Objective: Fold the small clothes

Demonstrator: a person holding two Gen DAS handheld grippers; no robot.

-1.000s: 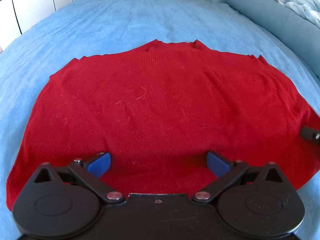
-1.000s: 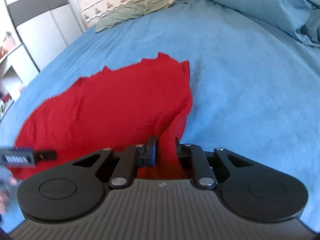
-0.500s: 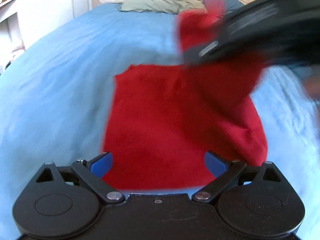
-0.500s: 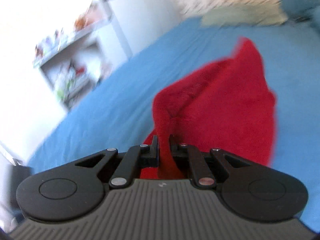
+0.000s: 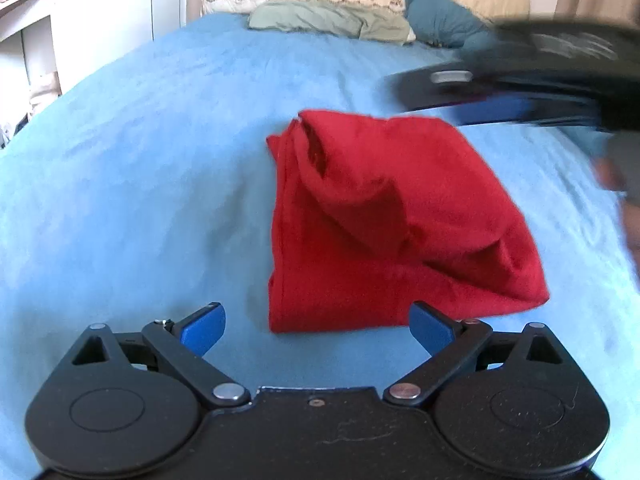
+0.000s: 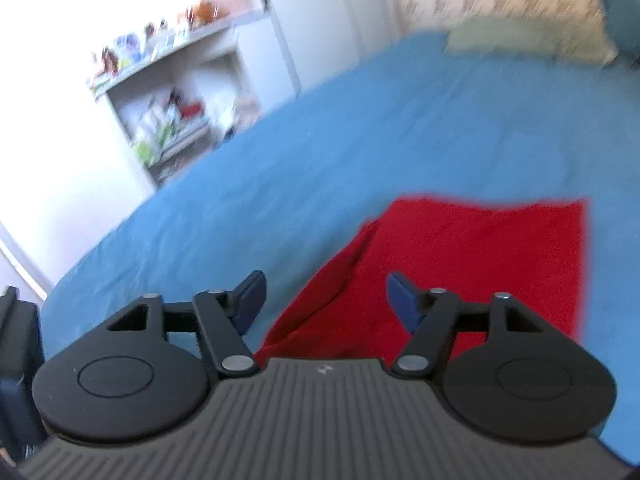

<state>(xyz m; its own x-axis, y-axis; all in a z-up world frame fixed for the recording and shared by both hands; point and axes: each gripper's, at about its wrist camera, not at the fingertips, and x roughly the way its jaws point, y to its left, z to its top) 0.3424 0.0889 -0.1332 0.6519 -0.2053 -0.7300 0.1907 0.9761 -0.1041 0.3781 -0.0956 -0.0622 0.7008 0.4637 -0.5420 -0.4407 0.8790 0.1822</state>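
My right hand-held gripper [image 6: 326, 300] has let go: a second ago it pinched the red sweater's [image 5: 384, 220] edge, now its jaws stand wide apart, holding nothing, above the cloth. The sweater, spread flat earlier, now lies folded over on the blue bed [image 5: 140, 160], a loose rumpled flap across its top. My left hand-held gripper [image 5: 318, 330] stays wide open and empty, just short of the sweater's near edge. Pillows [image 5: 328, 22] sit well beyond the sweater.
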